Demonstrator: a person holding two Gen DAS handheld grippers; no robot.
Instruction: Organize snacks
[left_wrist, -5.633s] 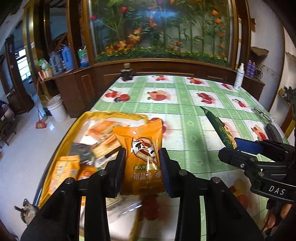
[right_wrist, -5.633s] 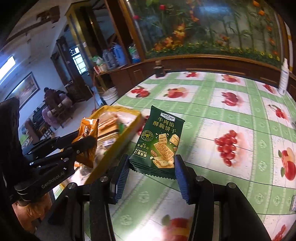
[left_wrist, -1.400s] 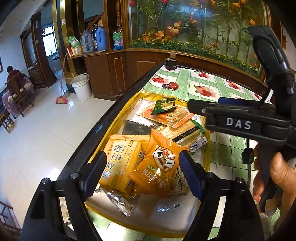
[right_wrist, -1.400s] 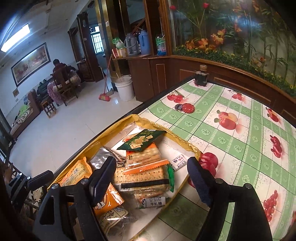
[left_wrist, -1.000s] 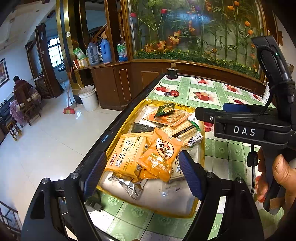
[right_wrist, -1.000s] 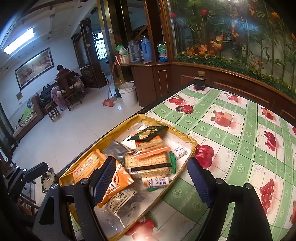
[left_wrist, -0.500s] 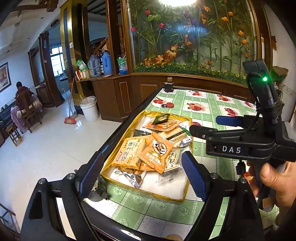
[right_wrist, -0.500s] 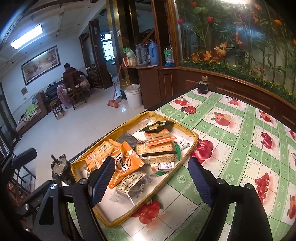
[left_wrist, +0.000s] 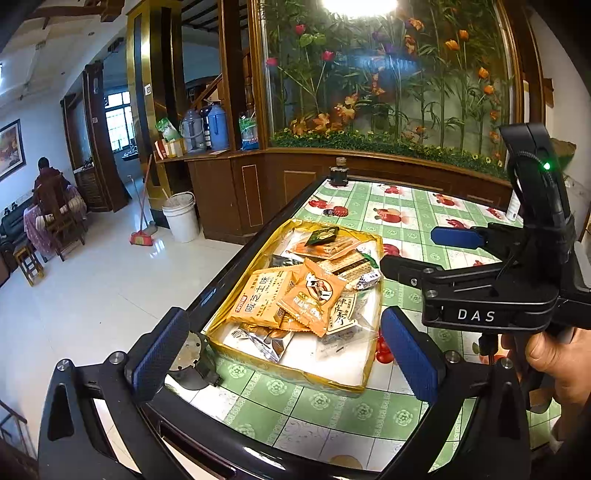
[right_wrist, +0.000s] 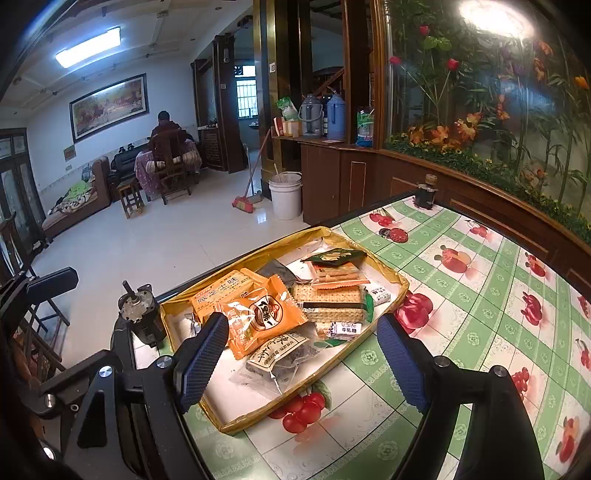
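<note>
Snack packets (right_wrist: 266, 314) piled inside yellow tray (right_wrist: 400, 291), left gripper (left_wrist: 284, 354) and right gripper (right_wrist: 299, 362) above tray's near edge, both spread wide, empty.

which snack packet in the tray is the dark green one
The small dark green packet at the tray's far end, lying on the orange cracker packs; the others are orange, yellow or clear.

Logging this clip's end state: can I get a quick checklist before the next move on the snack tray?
1. Left tongs open, holding nothing: ok.
2. Right tongs open, holding nothing: ok.
3. Orange snack packet inside the yellow tray: ok.
4. Green cracker packet in the tray, at its far end: ok.
5. Snacks neatly arranged: not ok, packets overlap in a loose pile.
6. Snacks left loose on the tablecloth: cannot tell, it is only partly in view.
</note>
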